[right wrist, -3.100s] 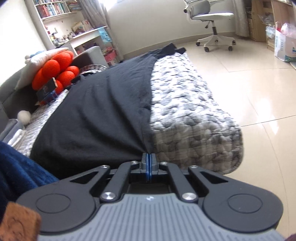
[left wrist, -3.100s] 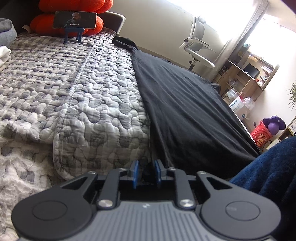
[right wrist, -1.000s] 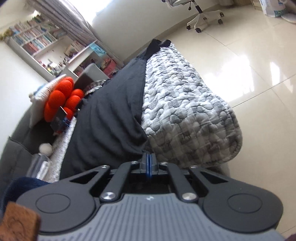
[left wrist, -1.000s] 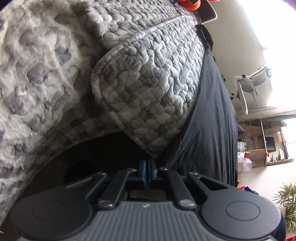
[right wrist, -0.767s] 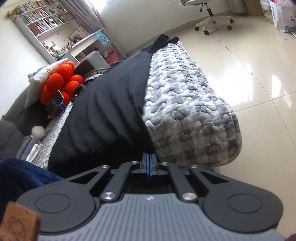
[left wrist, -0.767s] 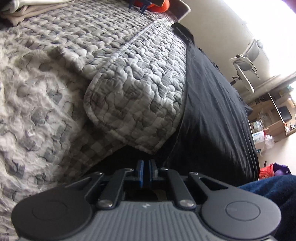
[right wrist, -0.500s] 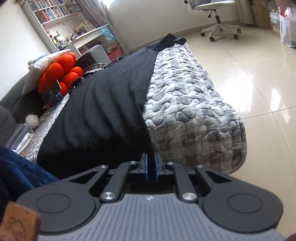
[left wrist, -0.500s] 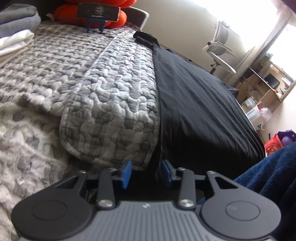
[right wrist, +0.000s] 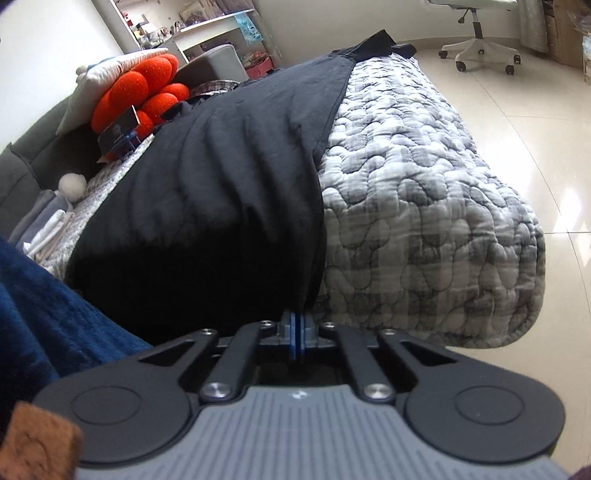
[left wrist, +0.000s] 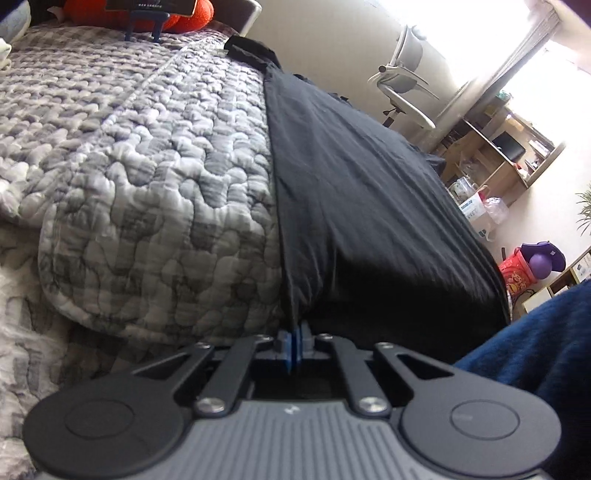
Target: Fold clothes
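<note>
both grippers pinch the garment's near corners

half a second back my left gripper had its blue pads spread wide with dark cloth loose between them; now they are pressed together on the near left corner of the black garment, and the fabric runs up from the pads in a taut ridge. my right gripper showed a thin gap then; now its pads are squeezed together on the near right corner of the same garment, with cloth rising straight out of them. both views have tipped a little since, and the hem bulges toward me more than it did.

the garment lies lengthwise along the quilt, stretched from the bed's far end to the near edge where i hold it. grey quilt shows on either side of it, left in the left view and right in the right view. soft wrinkles fan across the cloth in the right view.

past the bed, an open wooden shelf unit holds a dark screen and small clutter i cannot make out. a white bookcase behind the orange cushion holds small items, too blurred to name. a phone on a blue stand sits by the cushion. a blue sleeve fills the lower corner.
</note>
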Demonstrator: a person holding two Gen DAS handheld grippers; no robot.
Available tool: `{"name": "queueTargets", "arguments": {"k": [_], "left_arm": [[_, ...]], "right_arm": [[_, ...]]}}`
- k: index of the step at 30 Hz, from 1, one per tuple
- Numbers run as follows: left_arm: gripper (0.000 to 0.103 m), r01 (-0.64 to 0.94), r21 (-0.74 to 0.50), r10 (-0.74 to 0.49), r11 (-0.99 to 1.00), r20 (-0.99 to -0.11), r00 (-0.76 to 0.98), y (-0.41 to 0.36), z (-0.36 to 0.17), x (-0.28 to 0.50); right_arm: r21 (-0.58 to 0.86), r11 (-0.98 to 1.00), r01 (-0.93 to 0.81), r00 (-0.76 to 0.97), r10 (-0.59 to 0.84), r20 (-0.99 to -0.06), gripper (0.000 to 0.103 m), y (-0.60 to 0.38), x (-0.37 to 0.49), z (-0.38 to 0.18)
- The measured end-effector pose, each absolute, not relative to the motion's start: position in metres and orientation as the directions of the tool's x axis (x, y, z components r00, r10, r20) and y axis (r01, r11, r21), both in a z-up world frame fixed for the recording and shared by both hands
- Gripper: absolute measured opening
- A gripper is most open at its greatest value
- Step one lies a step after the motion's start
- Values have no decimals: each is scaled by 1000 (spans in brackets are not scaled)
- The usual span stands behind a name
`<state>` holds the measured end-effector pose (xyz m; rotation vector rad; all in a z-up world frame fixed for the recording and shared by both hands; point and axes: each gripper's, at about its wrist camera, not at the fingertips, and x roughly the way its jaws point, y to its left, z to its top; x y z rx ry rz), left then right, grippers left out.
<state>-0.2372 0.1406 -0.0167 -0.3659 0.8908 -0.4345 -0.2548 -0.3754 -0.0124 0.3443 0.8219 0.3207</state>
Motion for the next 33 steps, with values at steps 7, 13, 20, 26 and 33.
{"name": "queueTargets", "arguments": {"k": [7, 13, 20, 26, 33], "left_arm": [[2, 197, -511, -531, 837, -667, 523, 148, -9, -241], [3, 201, -513, -536, 834, -671, 512, 157, -2, -244], [18, 192, -440, -461, 877, -661, 592, 179, 35, -215], [40, 157, -392, -389, 907, -630, 672, 171, 71, -140], [48, 122, -395, -358, 911, -606, 710, 153, 91, -41]], "right_arm": [[471, 870, -148, 666, 440, -603, 2, -386, -277, 14], [419, 902, -107, 622, 389, -680, 9, -389, -269, 6], [381, 923, -58, 661, 321, -678, 14, -411, -252, 30], [376, 922, -87, 718, 320, -618, 19, -414, -185, 66], [358, 926, -117, 726, 326, -606, 45, -397, -85, 90]]}}
